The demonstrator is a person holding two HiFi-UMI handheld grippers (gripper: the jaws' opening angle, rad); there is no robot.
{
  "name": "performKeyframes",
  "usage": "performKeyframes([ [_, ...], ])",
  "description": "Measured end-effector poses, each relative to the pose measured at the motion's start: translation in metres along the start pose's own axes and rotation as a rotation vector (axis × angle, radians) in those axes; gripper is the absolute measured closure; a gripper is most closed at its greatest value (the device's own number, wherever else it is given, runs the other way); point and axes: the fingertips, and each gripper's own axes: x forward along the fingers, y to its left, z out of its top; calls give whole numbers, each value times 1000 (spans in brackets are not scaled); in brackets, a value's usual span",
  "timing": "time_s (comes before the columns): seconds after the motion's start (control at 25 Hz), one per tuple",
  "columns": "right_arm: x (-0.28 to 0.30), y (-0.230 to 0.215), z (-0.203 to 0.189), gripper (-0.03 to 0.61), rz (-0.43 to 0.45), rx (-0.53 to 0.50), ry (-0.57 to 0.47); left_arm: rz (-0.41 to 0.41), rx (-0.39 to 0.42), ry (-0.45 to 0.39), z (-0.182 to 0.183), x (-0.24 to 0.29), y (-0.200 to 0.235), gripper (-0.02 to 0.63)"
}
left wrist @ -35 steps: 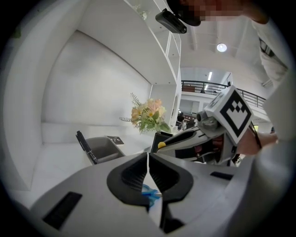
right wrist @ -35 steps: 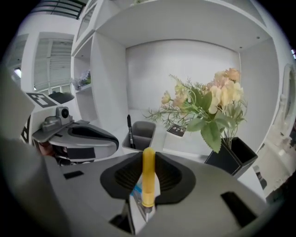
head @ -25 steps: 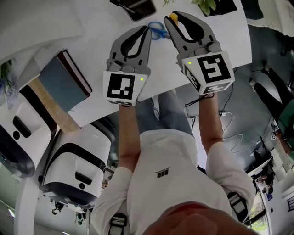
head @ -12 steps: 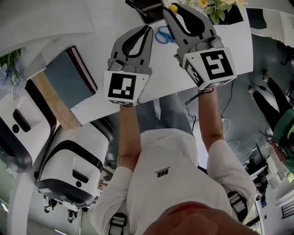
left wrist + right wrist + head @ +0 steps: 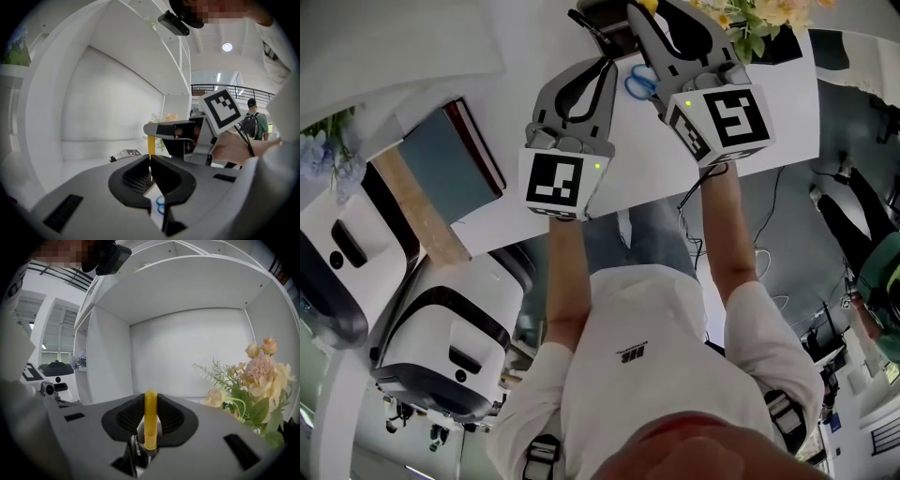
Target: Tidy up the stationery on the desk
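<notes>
My right gripper [image 5: 641,9] is shut on a yellow pen [image 5: 649,5], held upright between its pads; in the right gripper view the pen [image 5: 150,420] sticks up past the gripper [image 5: 150,401]. My left gripper [image 5: 602,64] hovers shut and holds nothing, just left of the right one, over the white desk [image 5: 769,103]. Blue-handled scissors [image 5: 639,82] lie on the desk between the two grippers, and show below the left gripper [image 5: 150,160] as blue loops [image 5: 160,205]. A dark tray [image 5: 605,23] sits at the desk's far side, just beyond the right gripper's tip.
A grey-blue notebook [image 5: 450,164] with a dark red edge lies at the desk's left. A pot of pale flowers [image 5: 759,17] stands at the far right, close to the right gripper. White shelving rises behind the desk. White machines [image 5: 441,347] stand beside the desk.
Both grippers have moved farther over the desk toward the dark tray, the right one leading with the yellow pen. The flowers have come into view.
</notes>
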Motion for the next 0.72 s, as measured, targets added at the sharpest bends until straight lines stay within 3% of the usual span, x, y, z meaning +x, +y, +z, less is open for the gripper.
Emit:
performKeyframes([
  [0.44, 22, 0, -57, 505, 9, -58, 127, 3, -15, 13, -9, 3, 1, 614],
  [0.72, 10, -1, -54, 477, 8, -100, 114, 3, -20, 18, -15, 3, -2, 614],
])
